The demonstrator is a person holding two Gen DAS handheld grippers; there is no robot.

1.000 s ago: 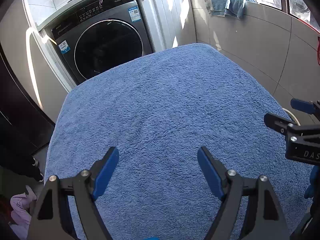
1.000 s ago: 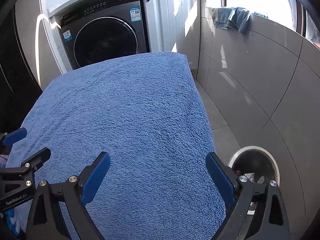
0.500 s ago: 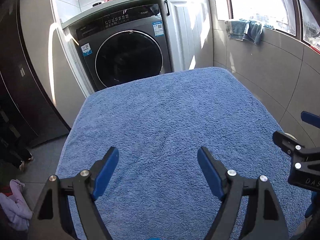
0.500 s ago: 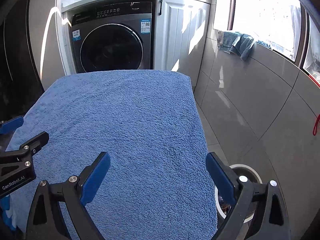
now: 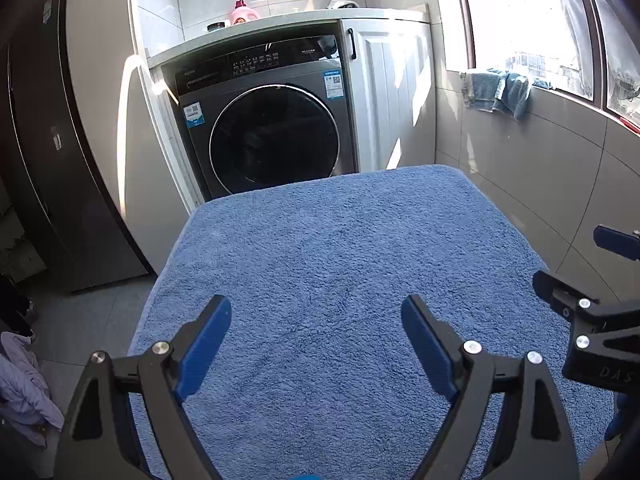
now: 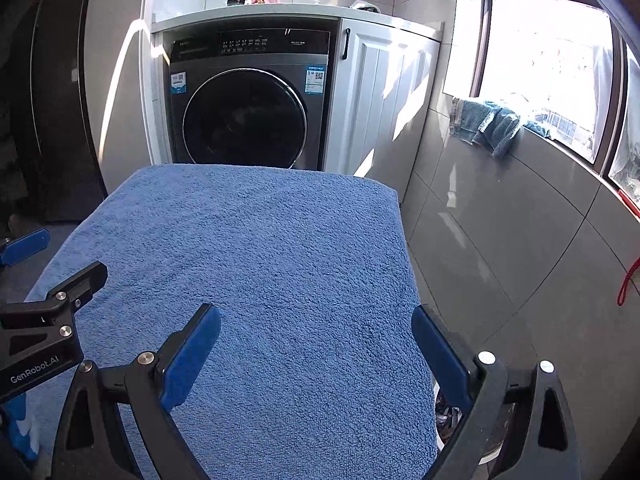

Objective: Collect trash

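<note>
My left gripper [image 5: 316, 320] is open and empty above the blue towel-covered table [image 5: 340, 264]. My right gripper [image 6: 316, 328] is open and empty above the same table [image 6: 280, 248], near its right edge. A white-rimmed trash bin [image 6: 448, 416] with scraps inside stands on the floor at the table's right side, mostly hidden behind my right gripper's finger. No loose trash shows on the towel. Each gripper shows at the edge of the other's view: the right gripper [image 5: 592, 280], the left gripper [image 6: 56, 264].
A dark front-loading washing machine [image 5: 272, 132] stands behind the table under a white counter, with a white cabinet [image 5: 396, 96] beside it. A blue cloth [image 6: 492, 124] hangs on the window sill. Tiled wall runs along the right. Pale clothes [image 5: 20, 384] lie on the floor at left.
Both grippers have tilted up and drawn back: the washing machine and counter now show higher and fuller, and the bin has slid lower behind my right finger. Both stay open.
</note>
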